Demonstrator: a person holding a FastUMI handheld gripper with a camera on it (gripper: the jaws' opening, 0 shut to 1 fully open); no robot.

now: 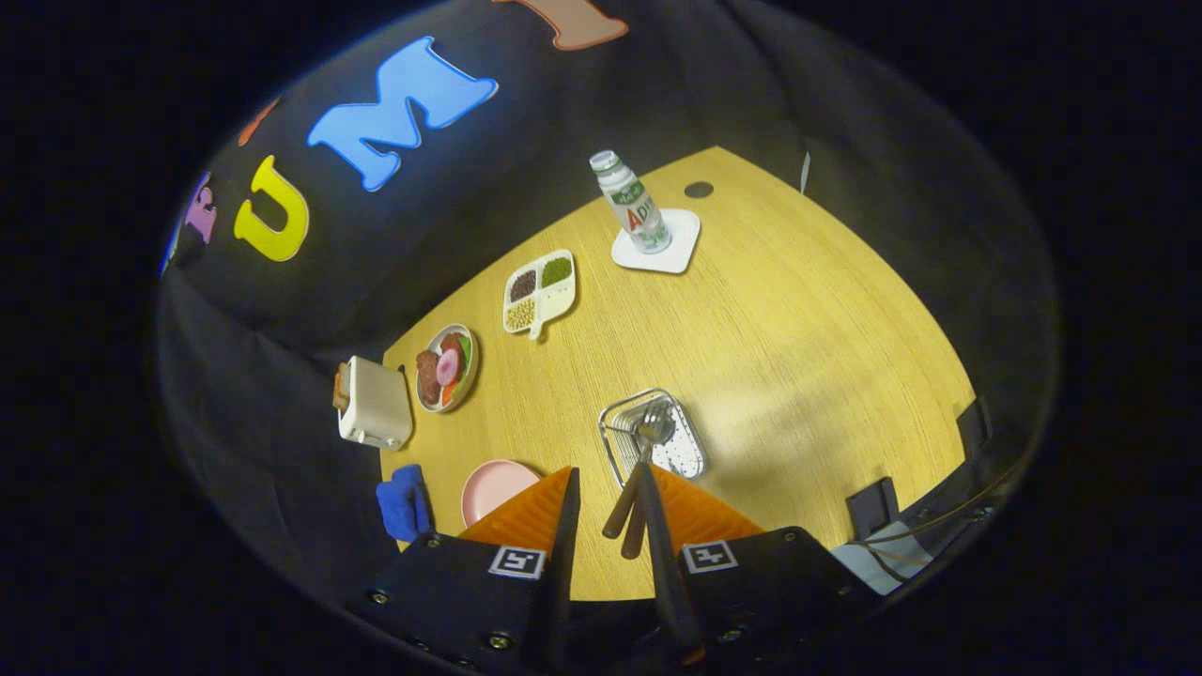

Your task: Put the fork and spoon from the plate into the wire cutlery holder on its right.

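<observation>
The wire cutlery holder (681, 451) stands on the wooden table, just beyond my fingers. A spoon (654, 428) and a fork (663, 411) lie in it, heads down in the basket. Their brown handles (620, 514) stick out over its near rim toward me. The pink plate (496, 486) sits to the holder's left with nothing on it, partly hidden behind my left finger. My gripper (608, 474) hovers well above the table, open. The handles show in the gap between the fingers, but neither finger touches them.
A white toaster (374, 404) and a blue cloth (402, 502) sit at the table's left edge. Further back are a plate of food (446, 366), a divided dish (538, 289) and a bottle (631, 202) on a white coaster (681, 249). Black fittings (873, 507) stand near the right edge.
</observation>
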